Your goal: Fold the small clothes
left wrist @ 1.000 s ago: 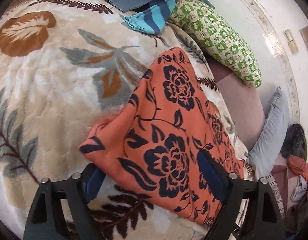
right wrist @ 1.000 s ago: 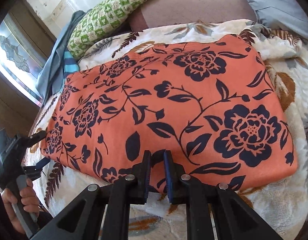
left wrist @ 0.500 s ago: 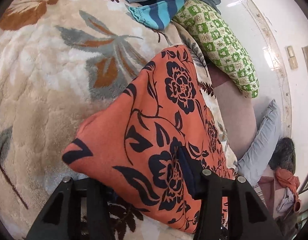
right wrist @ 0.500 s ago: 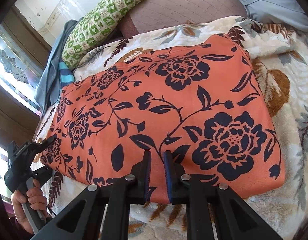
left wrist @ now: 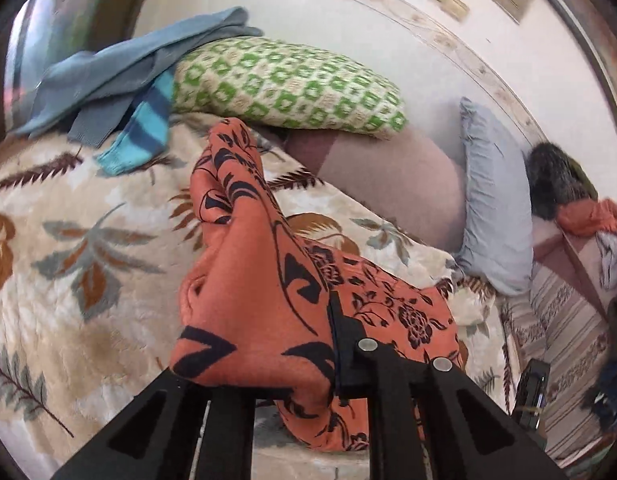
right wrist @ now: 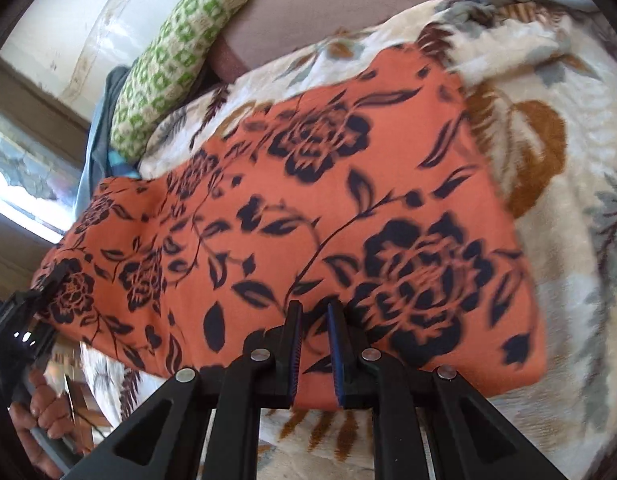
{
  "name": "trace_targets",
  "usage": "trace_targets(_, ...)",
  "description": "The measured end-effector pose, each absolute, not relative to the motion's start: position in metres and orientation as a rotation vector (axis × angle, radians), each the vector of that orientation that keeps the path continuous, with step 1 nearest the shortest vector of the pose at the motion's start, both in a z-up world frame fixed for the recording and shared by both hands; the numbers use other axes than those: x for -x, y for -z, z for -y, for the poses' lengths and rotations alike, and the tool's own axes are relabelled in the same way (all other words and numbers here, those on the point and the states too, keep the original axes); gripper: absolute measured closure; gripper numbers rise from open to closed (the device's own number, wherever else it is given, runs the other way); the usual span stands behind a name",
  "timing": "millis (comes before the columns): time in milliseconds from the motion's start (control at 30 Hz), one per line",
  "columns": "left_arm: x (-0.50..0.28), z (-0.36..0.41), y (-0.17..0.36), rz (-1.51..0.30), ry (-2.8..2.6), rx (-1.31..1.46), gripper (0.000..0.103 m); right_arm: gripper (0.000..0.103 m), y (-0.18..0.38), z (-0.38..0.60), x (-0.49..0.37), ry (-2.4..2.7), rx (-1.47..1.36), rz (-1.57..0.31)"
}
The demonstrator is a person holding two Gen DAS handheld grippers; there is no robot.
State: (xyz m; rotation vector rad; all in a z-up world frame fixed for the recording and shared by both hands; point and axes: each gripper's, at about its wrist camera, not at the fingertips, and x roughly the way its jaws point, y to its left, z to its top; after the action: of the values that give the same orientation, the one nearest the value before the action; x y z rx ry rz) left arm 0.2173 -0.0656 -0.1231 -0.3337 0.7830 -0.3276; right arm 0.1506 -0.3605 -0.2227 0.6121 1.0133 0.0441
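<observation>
Cloth: orange garment (left wrist: pixel 248 292) with dark flowers, centre frame, lying on a leaf-patterned blanket (left wrist: pixel 68 264) on the bed.
Left gripper (left wrist: pixel 260 360): clamped on the garment's bunched corner, which is raised off the blanket.
Right gripper (right wrist: pixel 313 344): fingers closed on the garment's near edge, lower centre.
Background: green-checked pillow (left wrist: pixel 284 84), upper centre.

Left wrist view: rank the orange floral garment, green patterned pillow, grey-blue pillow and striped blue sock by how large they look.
1. Orange floral garment, though it is nearest the camera, which inflates it.
2. Green patterned pillow.
3. Grey-blue pillow.
4. Striped blue sock, partly hidden under other clothes.
</observation>
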Motion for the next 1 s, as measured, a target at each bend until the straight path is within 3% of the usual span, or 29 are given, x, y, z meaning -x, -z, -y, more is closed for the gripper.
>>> trace_targets(167,-0.198,0.156,0.105,-0.777,0.481,0.169,0.089,0.088,0.213,0.409,-0.136,0.044,-0.737,-0.910)
trace_targets(333,-0.187,0.257,0.146,-0.881,0.596,0.108,0.087,0.088,0.214,0.465,-0.112,0.130,-0.920,-0.796)
trace_targets(400,-0.185,0.292,0.173,-0.963,0.671,0.096,0.073,0.088,0.215,0.485,-0.104,0.181,-0.967,-0.754)
trace_targets(467,-0.181,0.312,0.195,-1.070,0.690,0.029,0.072,0.086,0.218,0.504,-0.096,0.226,-1.022,-0.723)
trace_targets(567,-0.175,0.295,0.189,-1.051,0.738,0.035,0.067,0.086,0.221,0.523,-0.087,0.279,-1.061,-0.708)
trace_targets(633,-0.173,0.268,0.170,-0.976,0.769,0.071,0.058,0.086,0.218,0.525,-0.089,0.260,-1.054,-0.706)
trace_targets(700,-0.169,0.236,0.148,-0.857,0.730,0.084,0.036,0.086,0.210,0.519,-0.092,0.209,-1.028,-0.678)
trace_targets(733,-0.168,0.220,0.138,-0.803,0.677,0.080,0.034,0.086,0.203,0.514,-0.095,0.164,-1.008,-0.657)
trace_targets(833,-0.172,0.184,0.126,-0.752,0.599,0.127,0.033,0.086,0.184,0.487,-0.106,0.004,-0.925,-0.606)
trace_targets(1000,-0.190,0.181,0.174,-0.929,0.363,-0.057,0.033,0.086,0.178,0.424,-0.133,-0.322,-0.882,-0.672)
